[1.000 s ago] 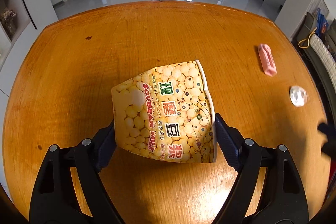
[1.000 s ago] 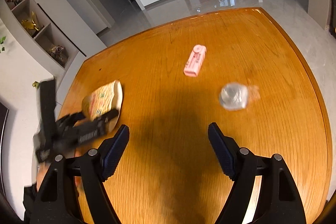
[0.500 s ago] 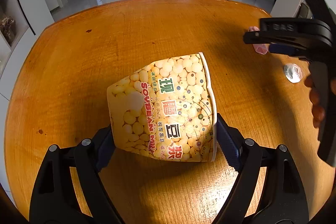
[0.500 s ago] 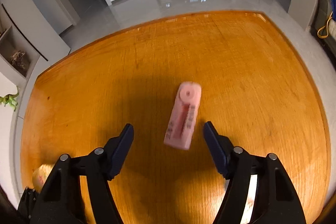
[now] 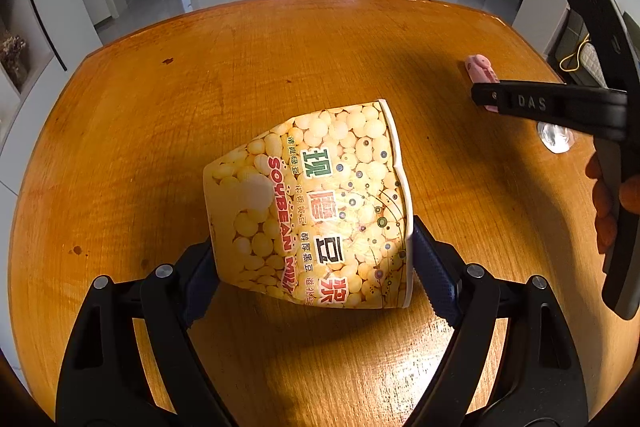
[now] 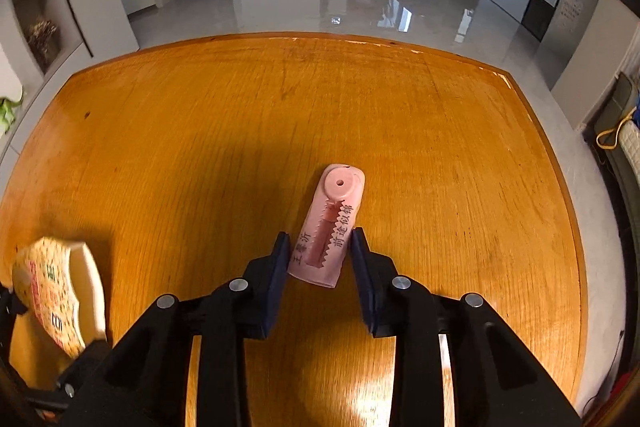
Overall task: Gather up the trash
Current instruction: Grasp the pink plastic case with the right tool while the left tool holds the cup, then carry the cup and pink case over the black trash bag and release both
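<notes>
A crushed yellow soybean-milk paper cup (image 5: 320, 211) lies on its side, held between the fingers of my left gripper (image 5: 312, 263), which is shut on it. The cup also shows at the left edge of the right wrist view (image 6: 56, 291). A flattened pink wrapper (image 6: 330, 227) lies on the wooden table (image 6: 240, 131). My right gripper (image 6: 318, 255) has closed around its near end, both pads touching its sides. From the left wrist view, the pink wrapper (image 5: 480, 69) is partly hidden behind the right gripper's finger.
A small crumpled silver foil lid (image 5: 554, 137) lies on the table to the right of the pink wrapper. The table's right edge (image 6: 560, 167) drops to a glossy floor. Shelves stand at the far left.
My right gripper moved forward over the pink wrapper and its jaws closed from wide open onto it. My left gripper kept hold of the cup with little movement.
</notes>
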The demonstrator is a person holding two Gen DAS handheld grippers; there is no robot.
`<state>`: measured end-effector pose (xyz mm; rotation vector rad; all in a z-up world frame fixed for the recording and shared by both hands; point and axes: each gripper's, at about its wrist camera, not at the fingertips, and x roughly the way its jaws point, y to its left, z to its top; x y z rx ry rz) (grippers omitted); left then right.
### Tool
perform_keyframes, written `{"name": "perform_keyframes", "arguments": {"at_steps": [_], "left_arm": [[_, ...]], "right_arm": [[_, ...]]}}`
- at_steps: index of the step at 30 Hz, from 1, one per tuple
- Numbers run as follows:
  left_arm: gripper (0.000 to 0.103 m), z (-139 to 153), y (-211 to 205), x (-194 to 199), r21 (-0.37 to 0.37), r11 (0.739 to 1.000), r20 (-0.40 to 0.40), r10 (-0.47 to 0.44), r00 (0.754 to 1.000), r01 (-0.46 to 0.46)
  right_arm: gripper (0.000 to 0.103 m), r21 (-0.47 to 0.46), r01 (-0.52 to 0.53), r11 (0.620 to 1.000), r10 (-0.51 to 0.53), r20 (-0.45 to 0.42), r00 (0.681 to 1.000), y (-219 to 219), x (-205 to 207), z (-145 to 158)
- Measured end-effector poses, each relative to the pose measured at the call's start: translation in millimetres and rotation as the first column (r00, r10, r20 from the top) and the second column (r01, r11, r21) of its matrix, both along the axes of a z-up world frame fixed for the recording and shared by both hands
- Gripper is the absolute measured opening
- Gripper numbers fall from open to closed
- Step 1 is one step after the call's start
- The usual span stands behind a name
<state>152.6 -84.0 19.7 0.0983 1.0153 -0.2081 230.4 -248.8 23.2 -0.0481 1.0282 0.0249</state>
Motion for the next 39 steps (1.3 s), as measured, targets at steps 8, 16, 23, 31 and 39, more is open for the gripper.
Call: {"name": "perform_keyframes", "arguments": {"at_steps": [8, 16, 23, 31, 39], "left_arm": [[0.082, 2.5, -5.3, -18.3, -0.035, 0.999, -0.011, -0.013, 1.000, 0.013], [0.082, 19.9, -8.4, -50.1, -0.073, 0.997, 0.015, -0.034, 0.999, 0.035], [0.082, 35.4, -0.7, -86.8, -0.099, 0.994, 0.034, -0.045, 0.998, 0.048], [0.082, 46.5, -9.6, -132.8, -0.103, 0.989, 0.060, -0.104, 0.993, 0.110], [0.082, 48.3, -35.7, -172.7, -0.123, 0.973, 0.083, -0.188, 0.979, 0.197]], "right_arm": [[0.028, 0.018, -0.066, 0.998, 0.066, 0.025, 0.998, 1.8, -53.3, 15.9], [0.027, 0.028, -0.122, 0.992, 0.121, 0.021, 0.992, 6.1, -110.3, 33.9], [0.027, 0.116, -0.107, 0.987, 0.105, 0.024, 0.994, -7.2, -166.7, 45.5], [0.027, 0.137, -0.082, 0.987, 0.073, 0.069, 0.995, -22.9, -238.0, 55.1], [0.027, 0.160, -0.054, 0.986, 0.037, 0.105, 0.994, -47.7, -293.5, 60.0]]}}
